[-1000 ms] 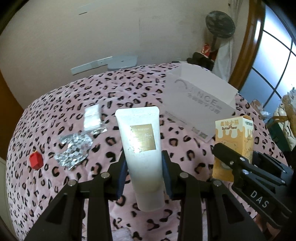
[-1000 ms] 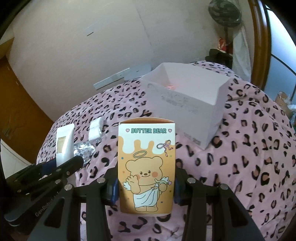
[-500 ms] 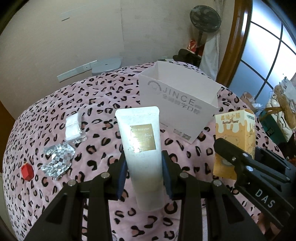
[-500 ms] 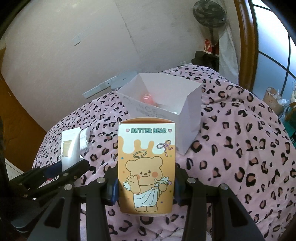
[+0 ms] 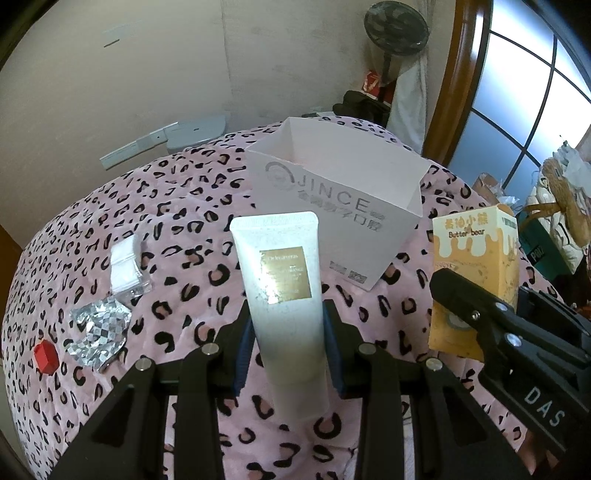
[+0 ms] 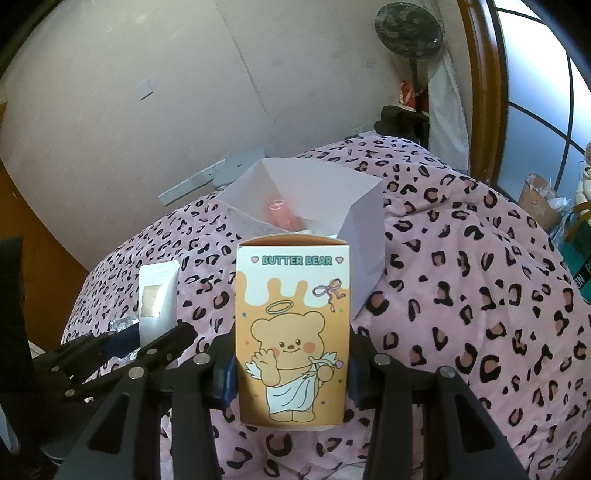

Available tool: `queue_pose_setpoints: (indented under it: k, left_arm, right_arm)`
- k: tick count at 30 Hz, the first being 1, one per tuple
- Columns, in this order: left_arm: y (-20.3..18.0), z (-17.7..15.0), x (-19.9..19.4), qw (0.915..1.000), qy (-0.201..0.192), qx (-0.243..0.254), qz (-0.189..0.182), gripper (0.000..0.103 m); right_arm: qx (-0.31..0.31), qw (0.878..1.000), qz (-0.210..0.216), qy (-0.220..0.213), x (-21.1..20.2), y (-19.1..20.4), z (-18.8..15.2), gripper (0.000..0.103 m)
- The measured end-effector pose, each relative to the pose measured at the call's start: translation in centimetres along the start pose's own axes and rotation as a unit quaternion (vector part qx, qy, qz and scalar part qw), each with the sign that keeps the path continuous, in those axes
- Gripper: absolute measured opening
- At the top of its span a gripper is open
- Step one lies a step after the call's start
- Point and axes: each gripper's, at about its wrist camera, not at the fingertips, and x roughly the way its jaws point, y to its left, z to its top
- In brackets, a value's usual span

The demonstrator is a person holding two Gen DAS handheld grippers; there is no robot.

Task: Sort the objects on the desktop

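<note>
My left gripper point(image 5: 288, 347) is shut on a white cosmetic tube point(image 5: 282, 295) with a gold label, held upright above the leopard-print cover. My right gripper point(image 6: 291, 373) is shut on an orange Butter Bear carton point(image 6: 291, 332), also upright. Each view shows the other gripper too: the carton point(image 5: 476, 266) at the right of the left wrist view, the tube point(image 6: 157, 299) at the left of the right wrist view. An open white JINCE box point(image 5: 343, 206) stands just beyond both; inside the box point(image 6: 362, 210) a pink item point(image 6: 279, 212) shows.
On the cover at the left lie a small clear bag point(image 5: 123, 264), a crumpled silver wrapper point(image 5: 98, 330) and a red faceted block point(image 5: 45, 356). A fan point(image 5: 395, 27) and a window stand behind the bed at the right.
Both grippers have risen and moved toward the white box with their loads. The box's inside and the pink item in it have come into the right wrist view.
</note>
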Motion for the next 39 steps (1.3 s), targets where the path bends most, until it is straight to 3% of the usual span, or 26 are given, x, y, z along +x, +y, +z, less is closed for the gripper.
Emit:
queue_pose_setpoints:
  k: [14, 33, 39]
  left_arm:
    - [-0.9, 2.0, 1.9, 0.9998, 0.002, 0.016, -0.012, 0.035]
    - [1.2, 5.7, 3.4, 0.9998, -0.008, 0.014, -0.014, 0.035]
    - [0.8, 7.9, 4.0, 0.9991, -0.004, 0.020, -0.036, 0.035]
  right_arm:
    - [0.003, 1.000, -0.010, -0.006, 0.7, -1.1, 1.1, 0.045]
    - [-0.012, 0.999, -0.006, -0.032, 2.1, 0.5, 5.3, 0.045]
    - [-0.013, 0.999, -0.004, -0.036, 2.3, 0.3, 6.7, 0.045]
